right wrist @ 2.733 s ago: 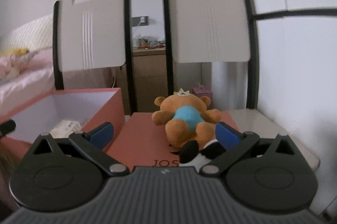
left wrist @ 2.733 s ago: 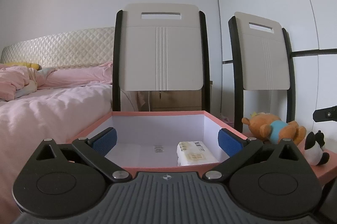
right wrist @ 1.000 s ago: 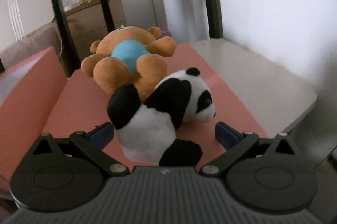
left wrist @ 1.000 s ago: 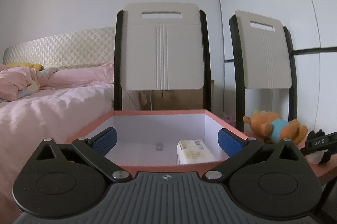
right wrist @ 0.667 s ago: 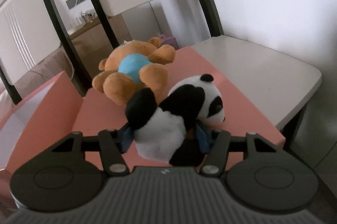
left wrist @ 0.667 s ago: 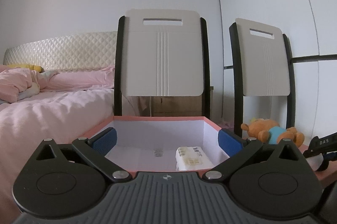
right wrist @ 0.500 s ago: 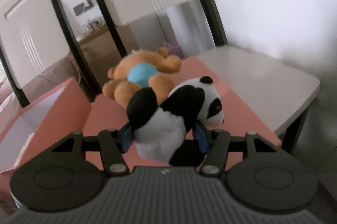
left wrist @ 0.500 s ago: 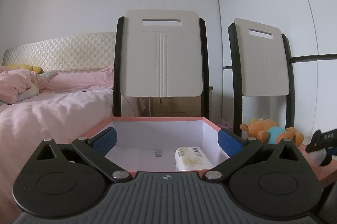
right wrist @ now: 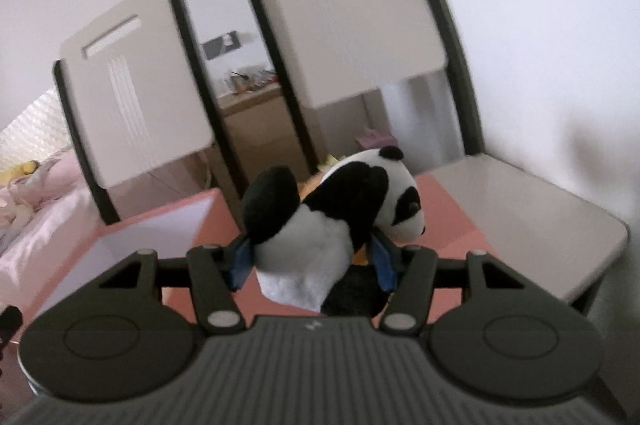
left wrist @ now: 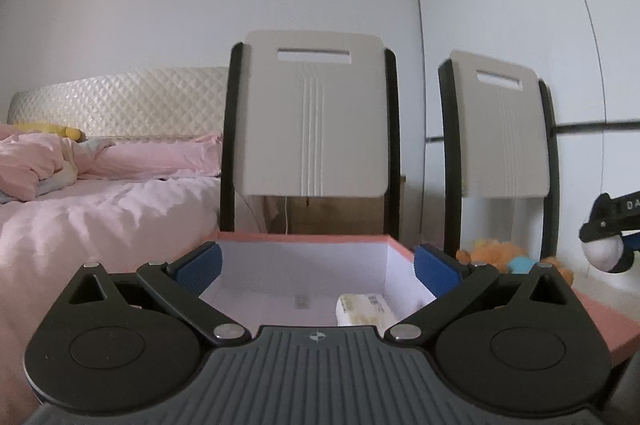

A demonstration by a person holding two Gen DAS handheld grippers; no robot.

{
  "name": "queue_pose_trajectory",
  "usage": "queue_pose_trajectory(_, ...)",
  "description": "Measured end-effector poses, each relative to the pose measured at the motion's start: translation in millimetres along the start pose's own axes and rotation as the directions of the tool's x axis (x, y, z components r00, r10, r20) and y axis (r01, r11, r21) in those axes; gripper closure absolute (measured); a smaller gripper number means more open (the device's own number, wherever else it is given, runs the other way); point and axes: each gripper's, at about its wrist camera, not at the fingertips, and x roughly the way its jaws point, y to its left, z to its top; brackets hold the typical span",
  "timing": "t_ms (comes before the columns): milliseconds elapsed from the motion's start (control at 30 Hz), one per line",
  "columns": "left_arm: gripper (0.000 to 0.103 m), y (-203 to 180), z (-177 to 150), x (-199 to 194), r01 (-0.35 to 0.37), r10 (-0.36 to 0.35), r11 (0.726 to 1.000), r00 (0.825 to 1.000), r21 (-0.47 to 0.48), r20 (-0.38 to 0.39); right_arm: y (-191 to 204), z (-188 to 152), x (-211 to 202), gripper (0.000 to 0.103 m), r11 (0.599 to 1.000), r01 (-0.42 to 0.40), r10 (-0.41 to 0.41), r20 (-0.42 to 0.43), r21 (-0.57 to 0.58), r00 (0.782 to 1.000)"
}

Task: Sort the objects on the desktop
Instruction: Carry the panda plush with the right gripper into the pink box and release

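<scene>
Black-and-white panda (right wrist: 332,221), pink box (left wrist: 396,244) white inside, orange bear (left wrist: 498,253) in blue, blue-padded claw (right wrist: 312,261)

chair seat (right wrist: 532,201) | pink lid (right wrist: 448,213) on it | open box (left wrist: 304,245) alongside

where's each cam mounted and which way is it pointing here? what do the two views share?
Left wrist: on the left tool, looking level along its spread blue pads into the open pink box, tissue pack inside; chairs and bed behind.
Right wrist: on the right tool, rolled to one side, looking over the panda plush clamped between its pads.
Shared: the box, both chair backs, and the panda, which shows at the left view's right edge in the right tool.
</scene>
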Motion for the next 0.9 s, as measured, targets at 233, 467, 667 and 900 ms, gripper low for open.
queue_pose_trajectory(233,0.000,15.8,5.0,8.6,-0.036,0.036,0.999,0.999,-0.034,-0.023,45.4,37.3,8.2,0.043,0.993,-0.091,0.092,0.009,-0.070,0.996)
queue_pose_trajectory(467,0.000,33.8,6.1,19.8,-0.097,0.097,0.995,0.994,-0.011,-0.046,104.6,55.1,44.3,0.043,0.961,-0.197,0.186,-0.070,-0.194,0.980)
queue_pose_trajectory(667,0.000,43.7,4.3,22.8,-0.104,0.103,0.994,0.993,-0.017,-0.058,160.7,54.8,84.0,0.043,0.893,-0.315,0.268,-0.180,-0.322,0.946)
queue_pose_trajectory(900,0.000,45.2,1.0,28.6,-0.103,0.103,0.995,0.992,-0.002,-0.069,193.9,42.2,157.4,0.043,0.832,-0.439,0.282,-0.425,-0.338,0.860)
